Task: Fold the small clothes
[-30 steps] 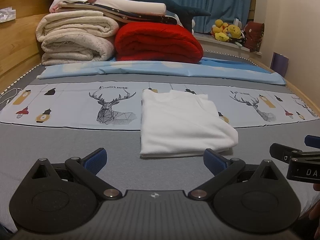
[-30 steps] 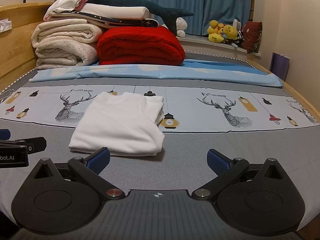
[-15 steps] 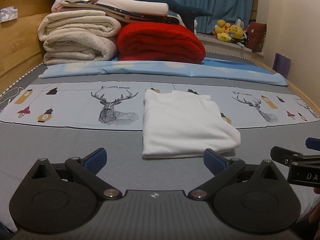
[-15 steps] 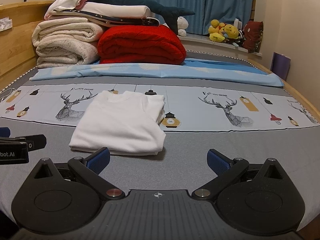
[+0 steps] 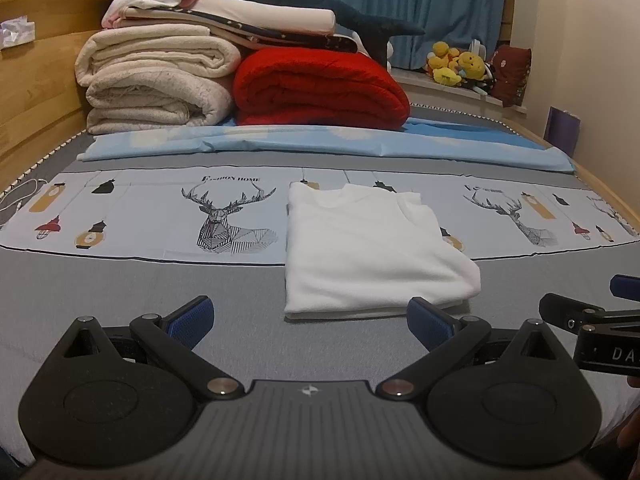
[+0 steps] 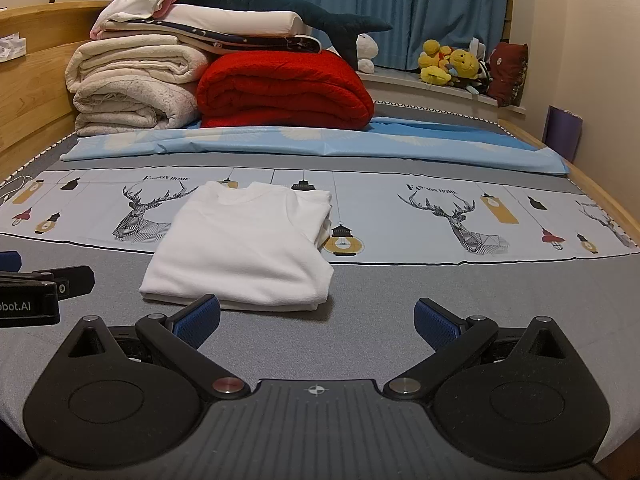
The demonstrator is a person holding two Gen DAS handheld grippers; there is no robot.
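Note:
A white garment (image 5: 368, 248) lies folded into a flat rectangle on the bed, partly on the deer-print cloth (image 5: 160, 216). It also shows in the right wrist view (image 6: 248, 244). My left gripper (image 5: 310, 322) is open and empty, just short of the garment's near edge. My right gripper (image 6: 316, 320) is open and empty, near the garment's front right corner. Each gripper shows at the edge of the other's view, the right one (image 5: 592, 320) and the left one (image 6: 40, 284).
Cream blankets (image 5: 156, 80), a red blanket (image 5: 320, 88) and folded bedding with a plush shark (image 5: 312, 4) are stacked at the back. A blue sheet (image 5: 320, 140) lies before them. A wooden headboard (image 5: 32, 92) runs along the left. Plush toys (image 5: 460, 64) sit on the sill.
Both grippers have drifted slightly, so the garment sits a touch further right in the views. Both stay open; the garment has not moved.

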